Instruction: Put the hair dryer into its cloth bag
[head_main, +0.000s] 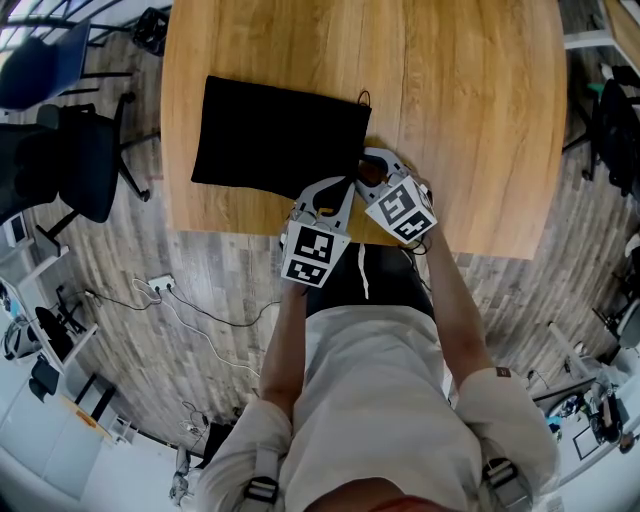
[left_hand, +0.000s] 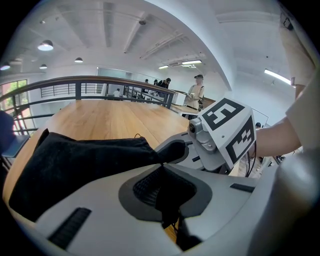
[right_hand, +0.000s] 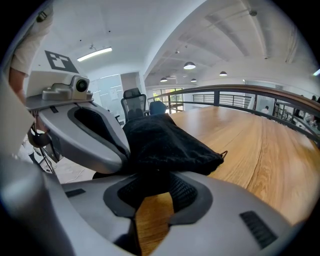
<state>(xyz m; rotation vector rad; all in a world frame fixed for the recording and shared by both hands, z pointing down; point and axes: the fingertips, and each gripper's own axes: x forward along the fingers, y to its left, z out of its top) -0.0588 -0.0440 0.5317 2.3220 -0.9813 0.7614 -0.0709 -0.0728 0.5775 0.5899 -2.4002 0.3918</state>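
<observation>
Black cloth bag (head_main: 275, 135) lies flat on the wooden surface (head_main: 470, 100), with its long side running from 9 to 3 o'clock in the head view. I see a thin cord loop (head_main: 362, 97) at the bag's 2 o'clock corner. Both tools meet at the bag's 4 o'clock corner, close to the near edge of the surface.

Left hand-held gripper (left_hand: 161, 167): the jaws are pressed together, with a fold of the bag's black fabric pinched between the pads. In this gripper's own view the rest of the bag spreads toward 9 o'clock across the wood.

Right hand-held gripper (right_hand: 152, 175): the jaws stand partly apart toward their base, where bare wood shows through the gap. At the tips the pads pinch the bag's edge. The bulk of the bag rises toward 12 o'clock from there, and the cord loop hangs at 3 o'clock.

In the head view the right tool sits at 1 o'clock of the left one, and the two are just beside each other. Each shows in the other's own view.

Surroundings: I see a black office chair (head_main: 75, 160) at 9 o'clock of the surface, standing on a grey plank floor (head_main: 220, 290). A dark railing (left_hand: 100, 82) runs behind the far edge of the surface. Several people (left_hand: 197, 92) stand well beyond it at 1 o'clock in the left gripper view.
</observation>
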